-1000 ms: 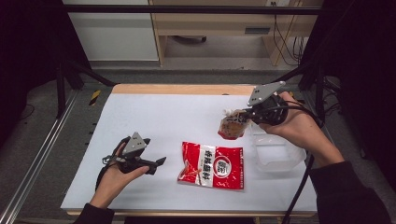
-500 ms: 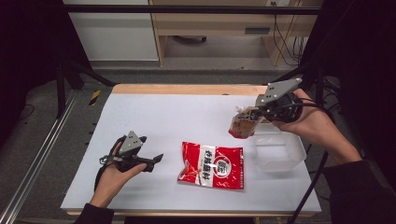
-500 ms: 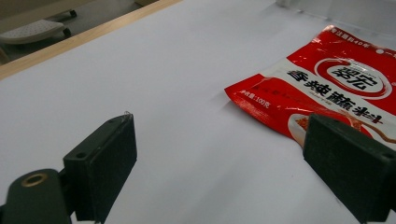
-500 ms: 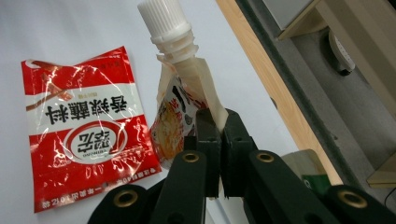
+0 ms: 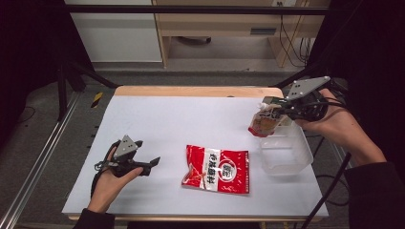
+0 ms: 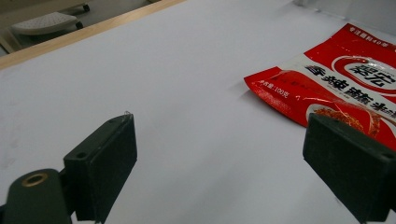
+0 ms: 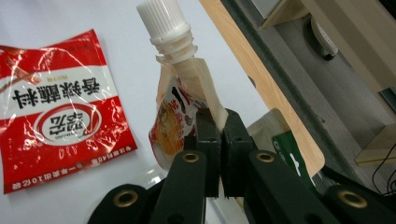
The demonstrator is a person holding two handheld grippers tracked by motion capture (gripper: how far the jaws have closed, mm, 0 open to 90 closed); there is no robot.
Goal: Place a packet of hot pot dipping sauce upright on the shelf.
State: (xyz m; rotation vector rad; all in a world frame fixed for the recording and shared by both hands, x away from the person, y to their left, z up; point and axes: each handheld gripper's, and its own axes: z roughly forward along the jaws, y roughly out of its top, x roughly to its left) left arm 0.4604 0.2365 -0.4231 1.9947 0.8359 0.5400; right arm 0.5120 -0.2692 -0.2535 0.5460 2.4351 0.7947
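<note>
Hanging spout pouch (image 5: 263,122) tilted, cap upward, right gripper (image 5: 276,109) clamped

One red sachet (image 5: 217,169), one spouted pouch (image 5: 263,122), one clear tub (image 5: 285,153), two claws

red-and-white sachet (image 5: 217,169), orange spouted pouch (image 5: 263,122) with white cap, clear tub (image 5: 285,152).

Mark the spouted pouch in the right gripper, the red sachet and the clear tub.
Spouted orange foil pouch (image 7: 175,123), right gripper view: printed front.
Flat red plastic sachet (image 5: 217,168), high view: white label middle.
Clear plastic tub (image 5: 286,164), high view: near wall.
</note>
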